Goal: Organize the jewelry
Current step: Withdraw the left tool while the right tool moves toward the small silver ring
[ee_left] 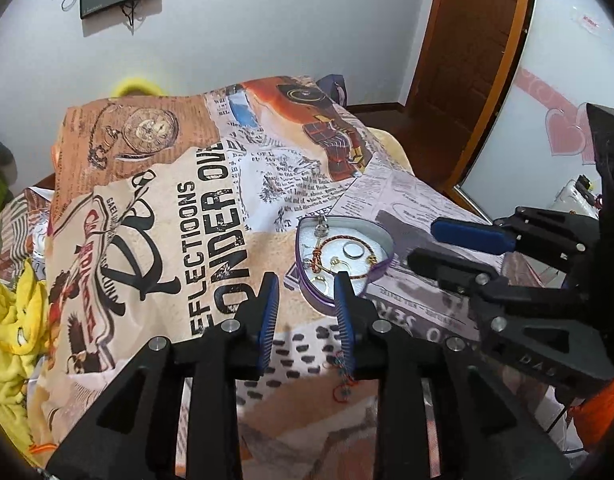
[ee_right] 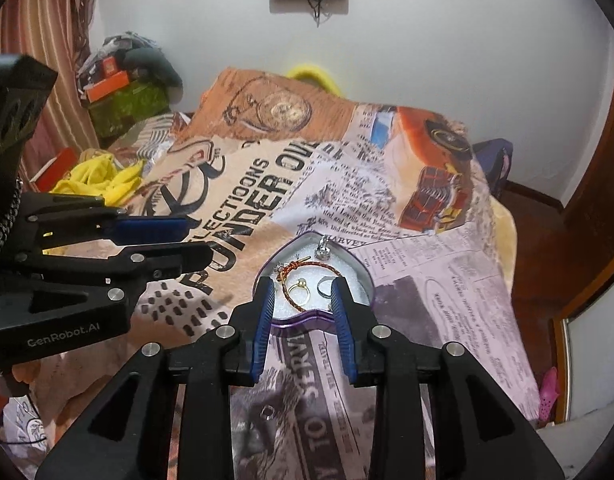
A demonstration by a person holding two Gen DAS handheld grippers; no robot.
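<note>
your left gripper (ee_left: 307, 292) hangs released over the printed blanket (ee_left: 211, 216), its blue-padded fingers set well apart with nothing between them. its right finger overlaps the near edge of the heart-shaped tin (ee_left: 381, 236) in the left wrist view; whether it touches the rim you cannot tell. a beaded bracelet (ee_left: 344, 376) in mixed colours lies on the blanket just below that finger, partly hidden by it.

your right gripper (ee_right: 303, 292) is also released, fingers spread wide, and the purple-rimmed tin (ee_right: 303, 319) sits on the blanket right ahead of it, framed between the two fingertips. the tin is lined white and holds the jewelry: a braided red-and-gold bracelet (ee_right: 307, 266) curving across the middle, a gold ring with a pale bead (ee_right: 299, 286) inside that curve, a plain silver ring (ee_right: 324, 286) just beside it toward the right finger, and a silver pendant (ee_right: 323, 250) up near the far point of the heart. a small gold piece by the right fingertip is too small to make out.

another small silver ring (ee_right: 268, 412) lies outside the tin, on the blanket close in under your right gripper.

in each view the other gripper shows from the side, fingers parted, beside the tin. yellow cloth (ee_right: 103, 178) is bunched at the blanket's left.
</note>
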